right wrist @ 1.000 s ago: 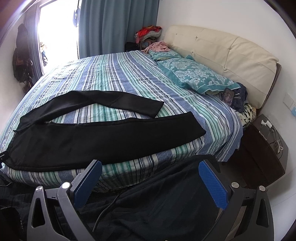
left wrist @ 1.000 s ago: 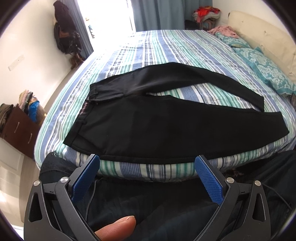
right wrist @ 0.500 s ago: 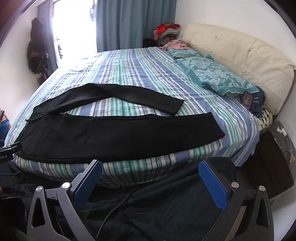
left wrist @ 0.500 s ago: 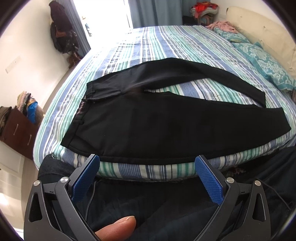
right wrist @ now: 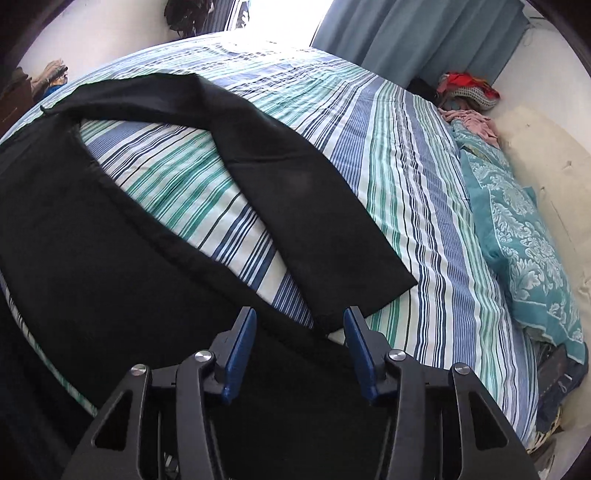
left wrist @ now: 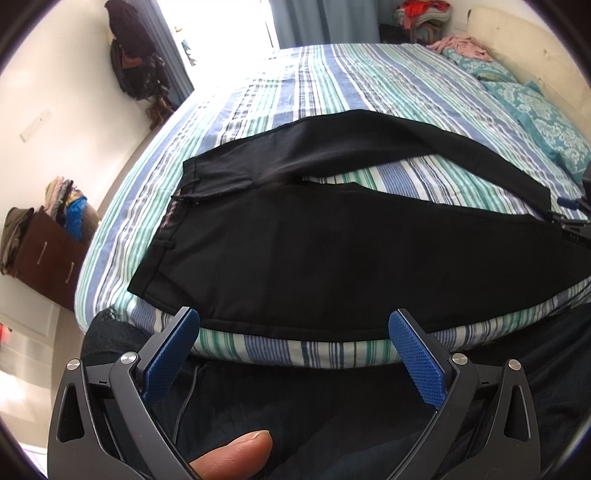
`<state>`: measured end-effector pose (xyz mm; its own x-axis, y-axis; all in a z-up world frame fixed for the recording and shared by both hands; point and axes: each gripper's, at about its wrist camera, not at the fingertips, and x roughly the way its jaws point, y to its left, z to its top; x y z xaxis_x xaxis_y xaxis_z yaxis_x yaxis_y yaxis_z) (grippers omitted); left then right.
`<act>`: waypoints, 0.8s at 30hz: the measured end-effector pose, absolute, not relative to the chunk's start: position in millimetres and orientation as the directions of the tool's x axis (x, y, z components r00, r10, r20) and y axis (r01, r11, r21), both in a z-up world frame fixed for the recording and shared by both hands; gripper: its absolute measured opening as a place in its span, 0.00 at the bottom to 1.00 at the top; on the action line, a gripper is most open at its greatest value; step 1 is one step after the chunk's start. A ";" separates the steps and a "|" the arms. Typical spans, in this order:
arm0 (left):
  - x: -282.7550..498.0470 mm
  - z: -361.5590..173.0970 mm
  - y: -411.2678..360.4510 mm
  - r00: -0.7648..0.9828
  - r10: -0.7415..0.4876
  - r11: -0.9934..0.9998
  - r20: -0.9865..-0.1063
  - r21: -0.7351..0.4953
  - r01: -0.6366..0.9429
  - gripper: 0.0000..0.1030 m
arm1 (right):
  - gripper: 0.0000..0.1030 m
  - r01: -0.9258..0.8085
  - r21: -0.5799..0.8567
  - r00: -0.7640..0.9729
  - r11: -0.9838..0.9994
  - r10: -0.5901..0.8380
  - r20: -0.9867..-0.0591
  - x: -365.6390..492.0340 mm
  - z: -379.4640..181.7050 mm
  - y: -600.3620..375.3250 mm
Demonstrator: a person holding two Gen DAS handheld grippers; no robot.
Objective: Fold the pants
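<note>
Black pants (left wrist: 332,240) lie spread flat on the striped bed (left wrist: 332,74), waistband to the left, legs apart and running right. My left gripper (left wrist: 293,325) is open and empty at the bed's near edge, just below the near leg's lower hem side. My right gripper (right wrist: 299,321) is open, jaws partly narrowed, low over the near leg's end, with the corner of the far leg's cuff (right wrist: 325,321) between its fingertips. The pants show in the right wrist view (right wrist: 110,258) too.
Teal patterned pillows (right wrist: 524,240) and a cream headboard (right wrist: 546,147) lie along the bed's right side. A brown dresser (left wrist: 48,254) with piled clothes stands at the left. Dark fabric (left wrist: 332,406) hangs below the bed edge. Curtains (right wrist: 406,29) are behind.
My right gripper has moved forward and down over the bed to the leg ends, and its jaws have narrowed. My left gripper has moved closer to the bed edge.
</note>
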<state>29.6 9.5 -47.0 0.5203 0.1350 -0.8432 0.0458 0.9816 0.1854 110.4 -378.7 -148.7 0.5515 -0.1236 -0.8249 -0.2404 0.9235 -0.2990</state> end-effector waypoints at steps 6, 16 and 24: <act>46.2 -60.5 -7.3 0.489 0.158 0.969 -0.858 0.229 0.089 1.00 | 0.43 -0.376 -0.274 0.425 0.885 -0.099 -0.900 150.7 -192.6 -389.1; 88.2 -74.1 -39.0 0.477 0.140 0.962 -0.867 0.234 0.143 1.00 | 0.04 -0.137 -0.343 0.589 0.929 -0.202 -0.783 258.5 -69.3 -450.2; 127.0 -60.9 -69.4 0.515 0.079 0.975 -0.854 0.175 0.140 1.00 | 0.76 0.229 -0.219 0.547 0.949 -0.311 -0.777 440.2 -62.1 -564.1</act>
